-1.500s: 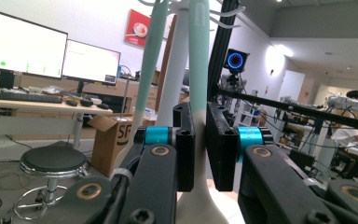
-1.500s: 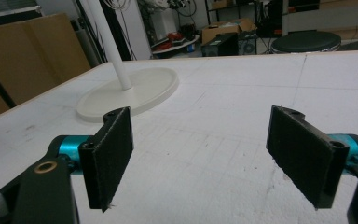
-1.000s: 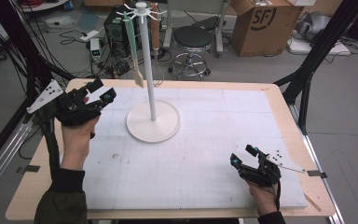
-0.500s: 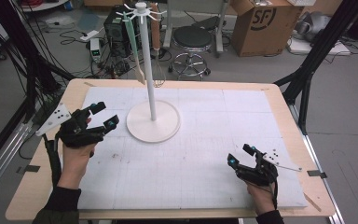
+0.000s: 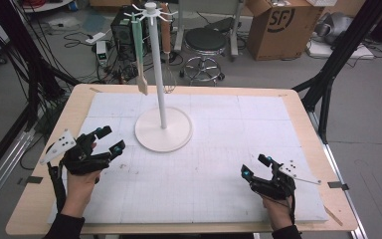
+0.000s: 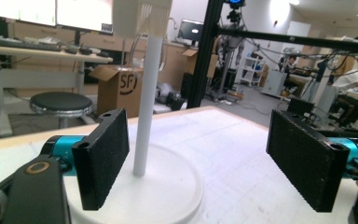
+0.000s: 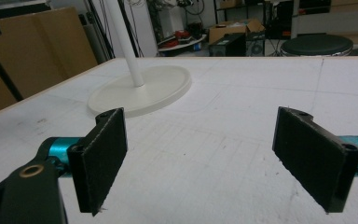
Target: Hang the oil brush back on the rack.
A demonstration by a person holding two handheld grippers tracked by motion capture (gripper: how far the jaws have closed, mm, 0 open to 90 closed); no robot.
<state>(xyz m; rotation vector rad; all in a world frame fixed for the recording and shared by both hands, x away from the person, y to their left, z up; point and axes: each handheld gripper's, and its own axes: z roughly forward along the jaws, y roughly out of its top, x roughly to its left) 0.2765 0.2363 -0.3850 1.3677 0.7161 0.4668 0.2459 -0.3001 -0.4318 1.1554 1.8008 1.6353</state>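
White stand (image 5: 163, 130) just beyond left gripper's fingers (image 5: 117, 146)

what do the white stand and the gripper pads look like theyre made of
The white stand looks like plastic or painted metal: smooth, even white, faint sheen on its round base and pole. The left gripper has pads that look like black foam or textured rubber: matte, finely grainy faces, slightly rough edges. Either guess stays uncertain.

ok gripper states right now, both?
Left gripper: open, holding nothing; jaws just opened further.
Right gripper: open, holding nothing.
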